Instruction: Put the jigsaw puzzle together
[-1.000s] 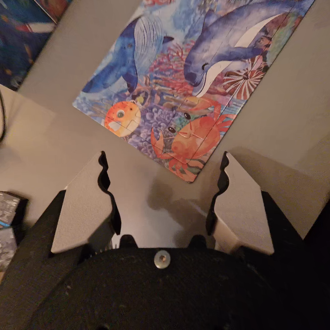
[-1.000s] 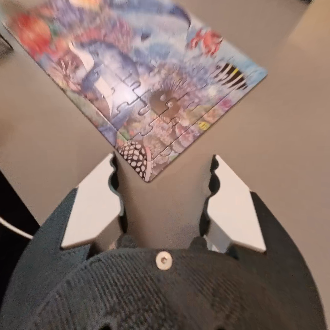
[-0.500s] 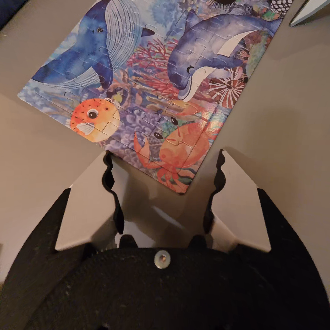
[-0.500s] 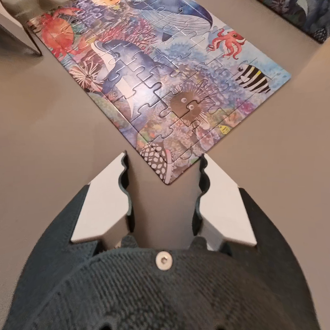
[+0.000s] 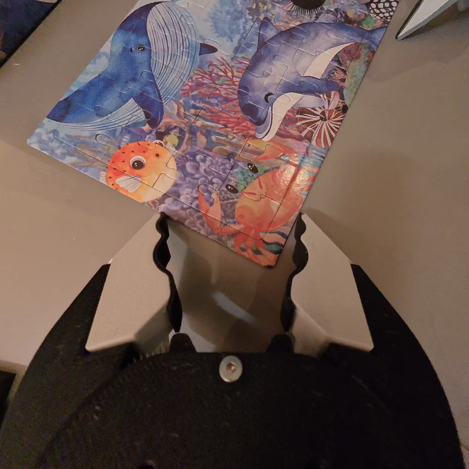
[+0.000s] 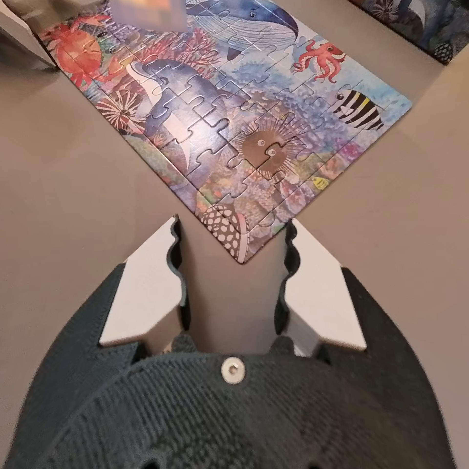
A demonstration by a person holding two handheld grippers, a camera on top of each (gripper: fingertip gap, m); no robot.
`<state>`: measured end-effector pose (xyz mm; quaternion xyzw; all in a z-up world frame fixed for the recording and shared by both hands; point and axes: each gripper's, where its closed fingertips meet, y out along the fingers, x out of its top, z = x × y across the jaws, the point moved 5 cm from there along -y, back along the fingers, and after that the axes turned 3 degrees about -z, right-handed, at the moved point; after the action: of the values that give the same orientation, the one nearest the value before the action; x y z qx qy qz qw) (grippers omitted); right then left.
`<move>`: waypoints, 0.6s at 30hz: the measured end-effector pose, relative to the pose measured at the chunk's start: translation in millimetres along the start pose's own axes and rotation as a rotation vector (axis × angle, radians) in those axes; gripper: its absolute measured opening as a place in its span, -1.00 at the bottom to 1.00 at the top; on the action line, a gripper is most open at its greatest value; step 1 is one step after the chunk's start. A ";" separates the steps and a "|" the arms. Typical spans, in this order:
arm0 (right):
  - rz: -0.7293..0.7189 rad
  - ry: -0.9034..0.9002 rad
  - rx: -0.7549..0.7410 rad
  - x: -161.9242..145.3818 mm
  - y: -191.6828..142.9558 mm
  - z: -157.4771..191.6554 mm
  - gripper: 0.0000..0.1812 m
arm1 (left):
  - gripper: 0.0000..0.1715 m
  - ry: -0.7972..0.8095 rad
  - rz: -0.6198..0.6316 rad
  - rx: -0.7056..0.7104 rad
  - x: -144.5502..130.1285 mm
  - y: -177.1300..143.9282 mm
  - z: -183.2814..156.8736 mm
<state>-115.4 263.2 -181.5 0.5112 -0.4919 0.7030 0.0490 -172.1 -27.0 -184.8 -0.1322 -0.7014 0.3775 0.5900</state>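
The assembled sea-animal jigsaw puzzle (image 5: 203, 106) lies flat on the grey table (image 5: 380, 177). My left gripper (image 5: 231, 220) is open and empty, with the puzzle's orange crab corner (image 5: 261, 210) between its fingers. My right gripper (image 6: 233, 220) is open and empty, with the spotted-shell corner (image 6: 225, 233) of the puzzle (image 6: 228, 114) between its fingers. Each gripper sits at a different corner along the same edge. I cannot tell whether the fingers touch the puzzle. The right gripper's finger shows at the top right of the left wrist view (image 5: 421, 17).
A dark box with the same sea picture (image 6: 418, 28) lies beyond the puzzle at the far right, and also shows in the left wrist view (image 5: 17, 28). The left gripper's white finger (image 6: 17, 38) shows at the top left of the right wrist view.
Both grippers have moved in toward the puzzle, so its corners now lie between their fingers. Both pairs of fingers have narrowed a little but stay open.
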 end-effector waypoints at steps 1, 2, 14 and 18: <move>0.004 0.001 -0.001 0.1 0.0 0.4 -0.09 | 0.14 -0.010 -0.006 -0.004 0.2 -0.2 0.1; 0.007 0.003 -0.003 0.3 0.0 0.8 -0.09 | 0.13 -0.020 -0.009 -0.008 0.5 -0.5 0.0; 0.027 -0.050 -0.024 27.1 -10.6 11.0 -0.14 | 0.14 -0.087 0.013 -0.083 8.1 -18.8 4.6; -0.183 -0.048 -0.117 75.0 -17.4 -27.8 -0.22 | -0.07 -0.116 -0.153 -0.049 45.4 -24.2 35.3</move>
<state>-159.4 260.1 -112.6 0.5671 -0.4843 0.6533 0.1309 -210.7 -28.0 -135.8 -0.0704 -0.7514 0.3213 0.5720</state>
